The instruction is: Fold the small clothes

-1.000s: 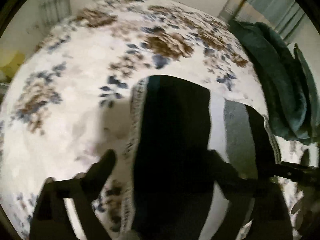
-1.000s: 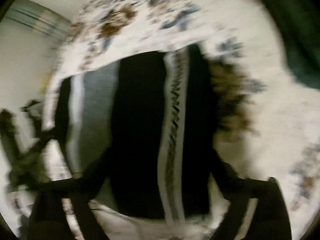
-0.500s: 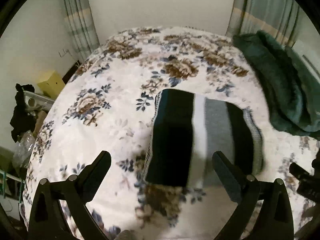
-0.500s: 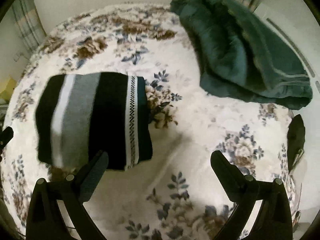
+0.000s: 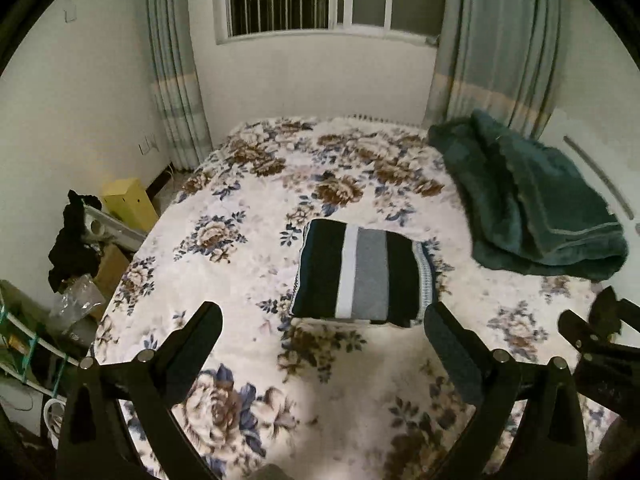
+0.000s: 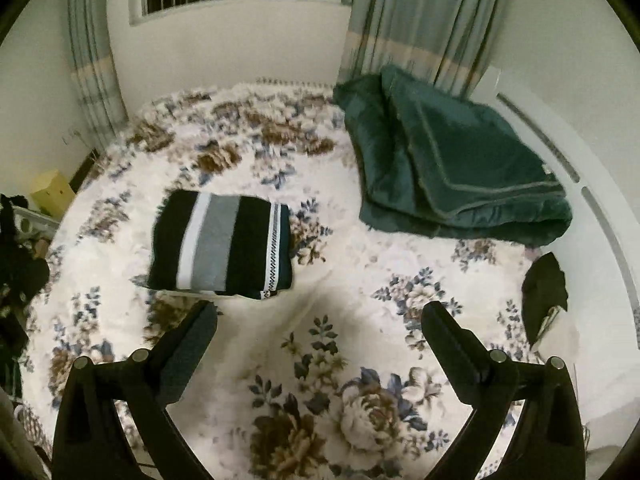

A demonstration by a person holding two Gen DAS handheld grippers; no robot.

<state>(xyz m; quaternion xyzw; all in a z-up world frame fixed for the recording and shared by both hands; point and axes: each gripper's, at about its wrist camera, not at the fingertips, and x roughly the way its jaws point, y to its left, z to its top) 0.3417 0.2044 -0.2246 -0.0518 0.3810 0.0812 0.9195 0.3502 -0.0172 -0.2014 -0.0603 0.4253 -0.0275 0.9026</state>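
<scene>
Lying folded flat on the floral bedspread [image 5: 248, 248], the striped garment [image 5: 360, 274] sits left of the green blanket [image 5: 532, 208], while left gripper [image 5: 322, 334] and right gripper [image 6: 320, 330] hover near it, fingers spread, empty.

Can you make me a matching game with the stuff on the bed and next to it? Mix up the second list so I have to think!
Things:
1. folded black, white and grey striped garment
2. crumpled dark green blanket
3. yellow cardboard box
4. left gripper

Places or states:
A. on the floor beside the bed, by the wall
B. open and holding nothing
C. in the middle of the floral bedspread
D. heaped at the bed's right side near the curtain

Pairs: 1-C, 2-D, 3-A, 4-B
</scene>
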